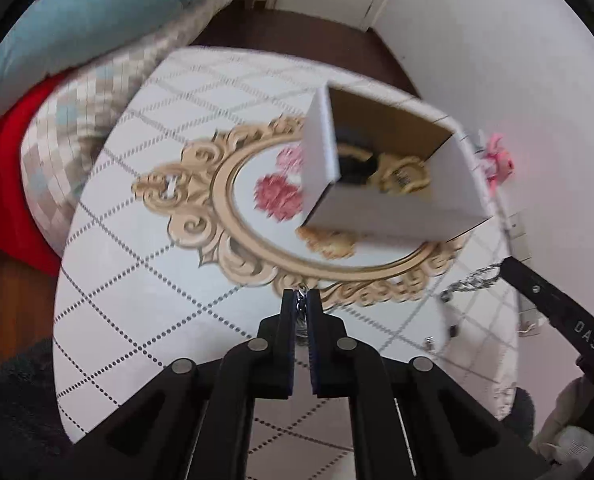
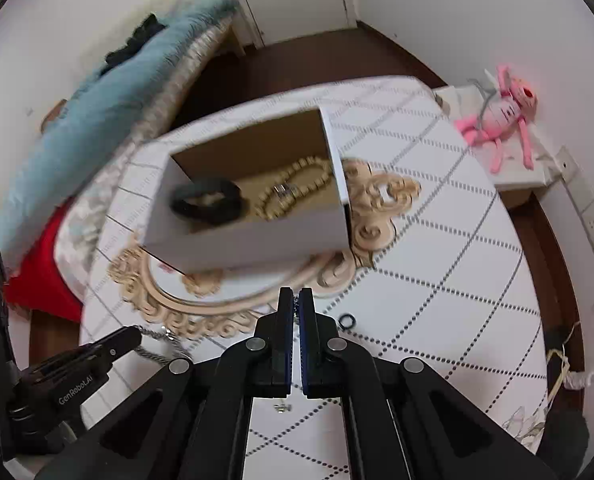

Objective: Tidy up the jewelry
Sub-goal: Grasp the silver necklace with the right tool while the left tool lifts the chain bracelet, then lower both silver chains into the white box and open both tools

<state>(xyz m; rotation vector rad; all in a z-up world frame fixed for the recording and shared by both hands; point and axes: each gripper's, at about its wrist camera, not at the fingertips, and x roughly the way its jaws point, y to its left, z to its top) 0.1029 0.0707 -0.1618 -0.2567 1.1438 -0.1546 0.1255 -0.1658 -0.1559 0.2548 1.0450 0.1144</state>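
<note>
Claws first: your left claw (image 1: 301, 294) and right claw (image 2: 296, 293) each pinch what looks like one end of a silver chain (image 2: 159, 334), so it hangs slack between them. Beyond sits the open box (image 2: 253, 240) on the worktop (image 2: 457, 280), holding a beaded bracelet (image 2: 293, 192) and a black band (image 2: 209, 200), so it is probably where the chain belongs.

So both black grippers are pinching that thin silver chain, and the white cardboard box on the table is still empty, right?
Not empty. The right wrist view shows the white cardboard box already holds a black band and a cream beaded bracelet. The rest stands: the left gripper and right gripper each pinch the thin silver chain.
</note>
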